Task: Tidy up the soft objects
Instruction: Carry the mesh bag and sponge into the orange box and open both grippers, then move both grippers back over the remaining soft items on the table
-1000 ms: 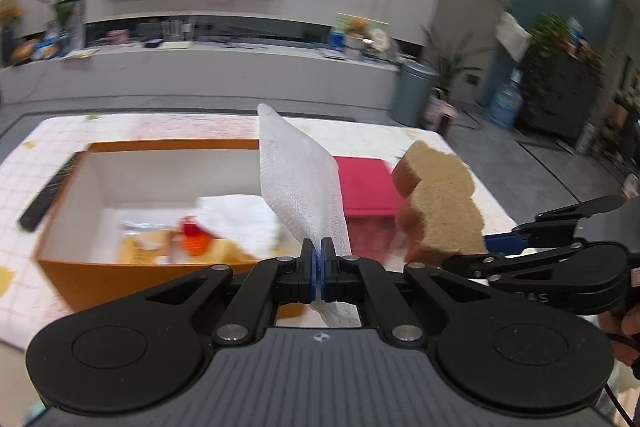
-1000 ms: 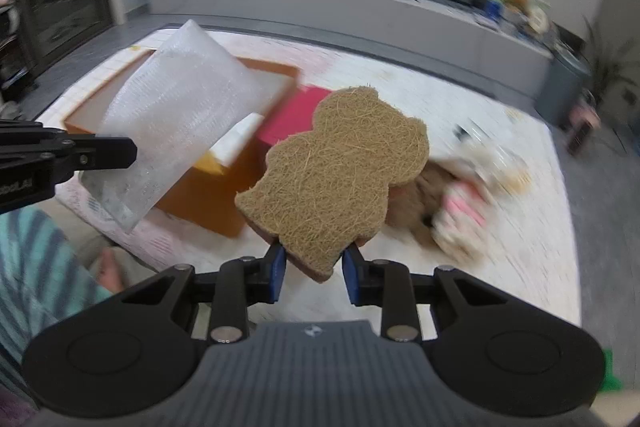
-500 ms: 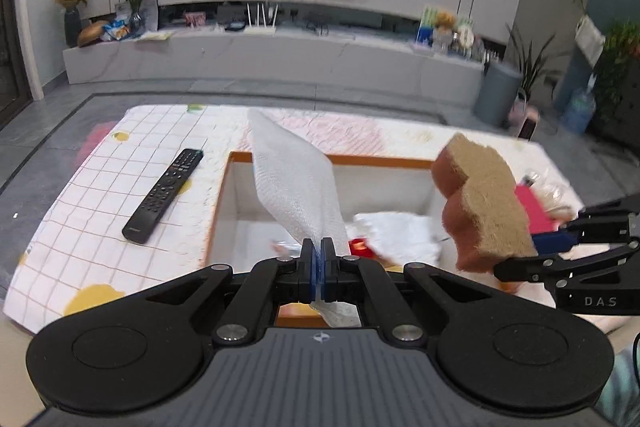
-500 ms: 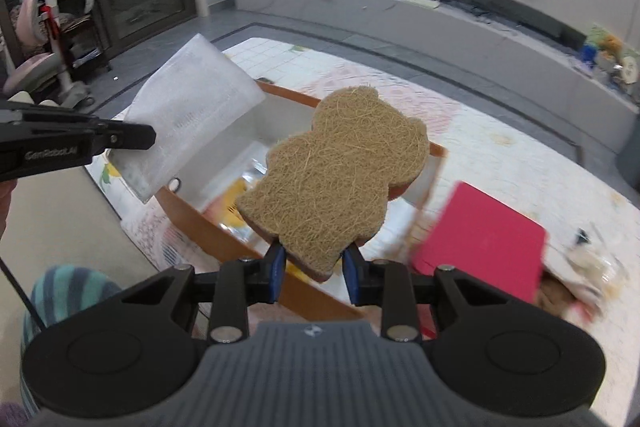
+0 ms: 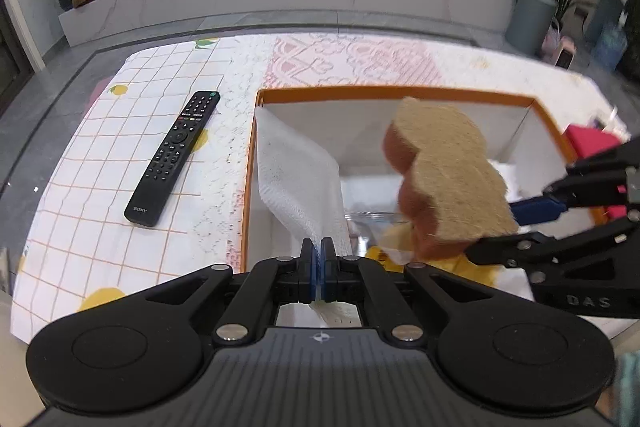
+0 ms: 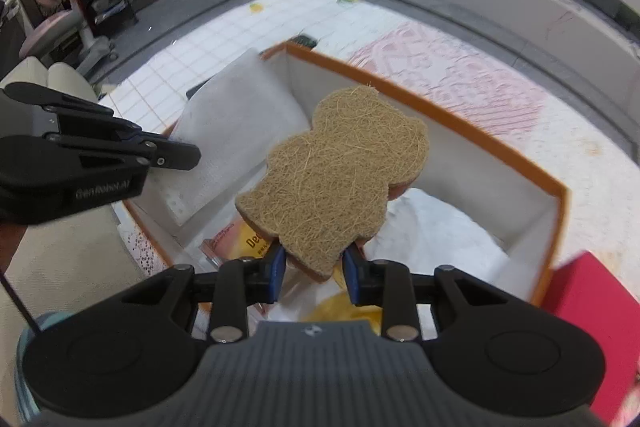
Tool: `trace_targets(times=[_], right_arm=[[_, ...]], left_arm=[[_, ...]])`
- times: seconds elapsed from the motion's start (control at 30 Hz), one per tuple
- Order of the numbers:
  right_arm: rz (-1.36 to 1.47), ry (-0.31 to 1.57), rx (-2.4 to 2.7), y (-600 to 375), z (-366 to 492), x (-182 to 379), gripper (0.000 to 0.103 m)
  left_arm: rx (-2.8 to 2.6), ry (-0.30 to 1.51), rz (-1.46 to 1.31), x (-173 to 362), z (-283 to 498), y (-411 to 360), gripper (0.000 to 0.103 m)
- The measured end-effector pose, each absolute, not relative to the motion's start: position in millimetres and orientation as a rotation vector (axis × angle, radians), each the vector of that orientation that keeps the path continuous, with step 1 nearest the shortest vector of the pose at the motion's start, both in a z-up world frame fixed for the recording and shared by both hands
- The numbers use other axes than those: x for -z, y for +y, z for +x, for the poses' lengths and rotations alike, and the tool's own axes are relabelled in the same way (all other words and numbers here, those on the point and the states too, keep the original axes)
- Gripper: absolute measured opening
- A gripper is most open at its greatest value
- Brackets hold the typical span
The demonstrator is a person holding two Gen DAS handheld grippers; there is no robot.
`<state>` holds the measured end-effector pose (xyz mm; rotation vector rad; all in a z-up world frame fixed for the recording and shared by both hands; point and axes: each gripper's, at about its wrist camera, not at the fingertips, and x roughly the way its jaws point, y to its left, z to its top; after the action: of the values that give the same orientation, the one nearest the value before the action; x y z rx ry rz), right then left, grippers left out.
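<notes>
Left gripper [image 5: 320, 263]: its jaws are pressing together on the lower edge of a white mesh cloth [image 5: 298, 183], with no gap showing between the blue pads.
White mesh cloth: it is rising from the left gripper's pads as a curved sheet and hanging over the left side of the box, near the box's left wall; in the right wrist view the same sheet is sticking out past the left gripper's tips.
Right gripper [image 6: 314, 269]: its jaws are standing partly apart and clamping the bottom lobe of a tan sponge [image 6: 336, 183], one blue pad pressing on each side.
Tan sponge: cut in a rounded, bear-like outline, it is showing a fibrous tan face and a reddish-brown layer beneath; it is being held in the air over the inside of the box, touching nothing but the pads.
Orange box [image 5: 400, 93]: it is sitting open on the table, orange outside and white inside, with white material, a clear packet and something yellow lying on its floor.
Table [image 5: 120, 147]: it is wearing a checked cloth with lemon prints on the left and a pink lace-patterned cloth further right.
Remote control [image 5: 174, 157]: it is lying flat on the checked cloth, left of the box and apart from it.
Red item [image 6: 592, 311]: it is lying just beside the box's right end; what it is, I cannot tell.
</notes>
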<state>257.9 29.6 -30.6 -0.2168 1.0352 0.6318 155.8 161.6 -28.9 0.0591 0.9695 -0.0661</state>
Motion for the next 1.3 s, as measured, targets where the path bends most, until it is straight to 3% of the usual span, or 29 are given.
trace_targets(times=[0.53, 0.7, 0.77, 0.87, 1.3], right_arm=[[-0.189, 1.134, -0.656, 54.9, 303.7, 77.2, 0.031], [-0.208, 1.116, -0.656, 55.8, 299.9, 73.9, 0.035], [-0.227, 1.114, -0.653, 56.4, 296.6, 72.1, 0.043], [-0.257, 1.105, -0.643, 55.1, 290.0, 68.7, 0.044], [-0.266, 0.932, -0.581, 11.7, 234.8, 14.1, 0.046]], left_arm=[[0.042, 1.013, 0.1, 50.5, 176.4, 164.4, 0.009], [0.035, 0.996, 0.077, 45.1, 172.6, 168.4, 0.027], [0.042, 0.975, 0.068, 40.6, 169.1, 168.5, 0.039], [0.033, 0.958, 0.073, 33.8, 164.5, 166.7, 0.045], [0.079, 0.783, 0.062, -14.5, 117.8, 135.2, 0.046]])
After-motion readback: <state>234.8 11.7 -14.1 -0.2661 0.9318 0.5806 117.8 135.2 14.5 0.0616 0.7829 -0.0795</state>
